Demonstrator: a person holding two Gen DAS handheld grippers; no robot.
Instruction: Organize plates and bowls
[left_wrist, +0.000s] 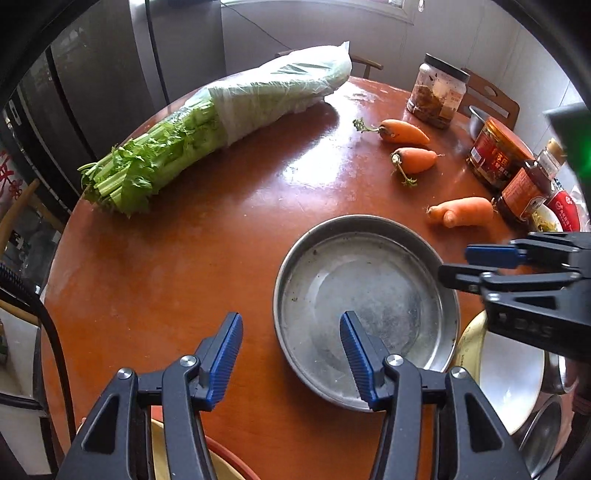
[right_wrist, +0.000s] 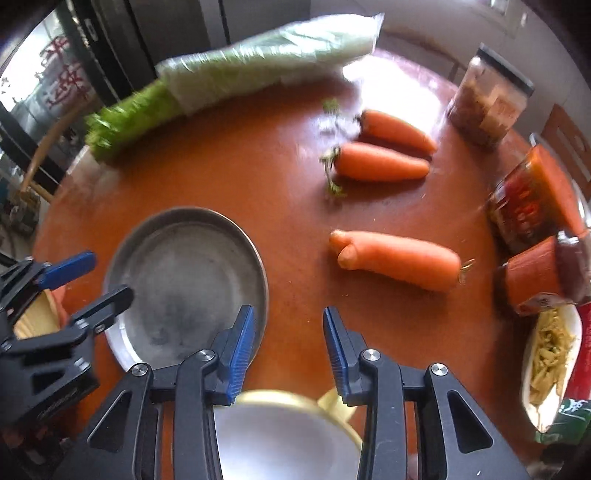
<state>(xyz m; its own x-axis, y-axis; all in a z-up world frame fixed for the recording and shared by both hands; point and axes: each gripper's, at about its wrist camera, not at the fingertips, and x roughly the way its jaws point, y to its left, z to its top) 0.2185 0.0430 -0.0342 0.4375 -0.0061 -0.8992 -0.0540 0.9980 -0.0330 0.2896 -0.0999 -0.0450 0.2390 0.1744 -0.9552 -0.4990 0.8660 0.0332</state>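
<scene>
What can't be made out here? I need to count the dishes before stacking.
- Yellow-rimmed bowl: right wrist view, its sides hidden behind the right gripper; blurred.
- Steel dishes: left wrist view, cut off by the edge; count unclear.
- Jar labels: right wrist view, motion-blurred, unreadable.
- Dish under the left gripper: barely showing.

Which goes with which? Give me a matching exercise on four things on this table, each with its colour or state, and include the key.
Things:
1. metal plate
2. celery
3. lone carrot
4. tall jar

States:
A. half wrapped in clear plastic
B. upright with a dark lid
C. empty, grey and scuffed
D. orange, lying on its side

Pairs: 1-C, 2-A, 3-D, 4-B
</scene>
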